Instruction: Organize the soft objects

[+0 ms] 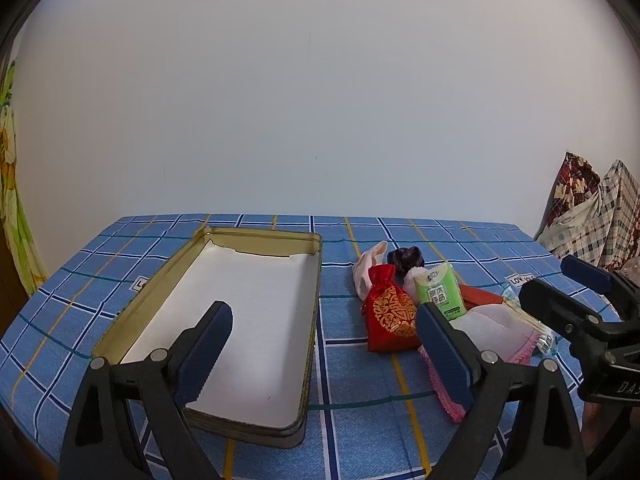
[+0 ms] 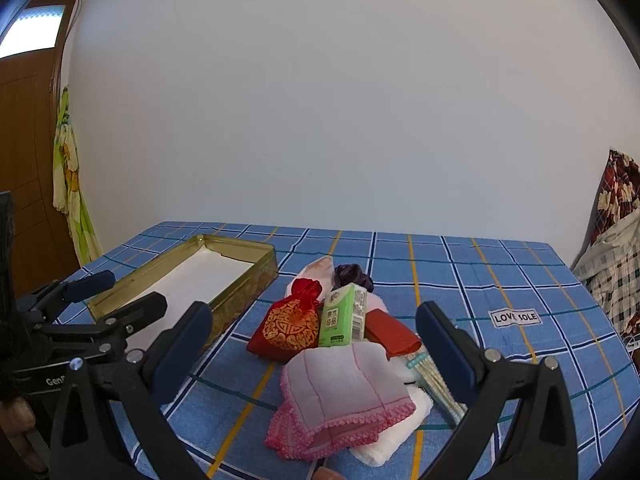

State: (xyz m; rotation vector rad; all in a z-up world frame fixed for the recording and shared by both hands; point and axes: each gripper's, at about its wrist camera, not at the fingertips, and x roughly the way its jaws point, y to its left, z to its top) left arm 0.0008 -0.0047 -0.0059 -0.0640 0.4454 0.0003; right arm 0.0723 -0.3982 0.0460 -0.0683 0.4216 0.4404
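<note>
Left wrist view: the left tool [image 1: 320,344] hangs spread and empty over the blue checked desk [image 1: 360,376], its left finger above the open gold tin [image 1: 224,312], which is lined white. Right of the tin lies a heap: red embroidered pouch [image 2: 290,328], green tissue pack [image 2: 342,316], pink-edged handkerchief [image 2: 340,396], dark scrunchie [image 2: 352,274]. Near this heap the right tool [image 2: 314,348] is spread too, gripping nothing.

Right claw [image 2: 314,354] gapes above the pink cloth [image 2: 340,396], near the gold tin [image 2: 240,292]
</note>
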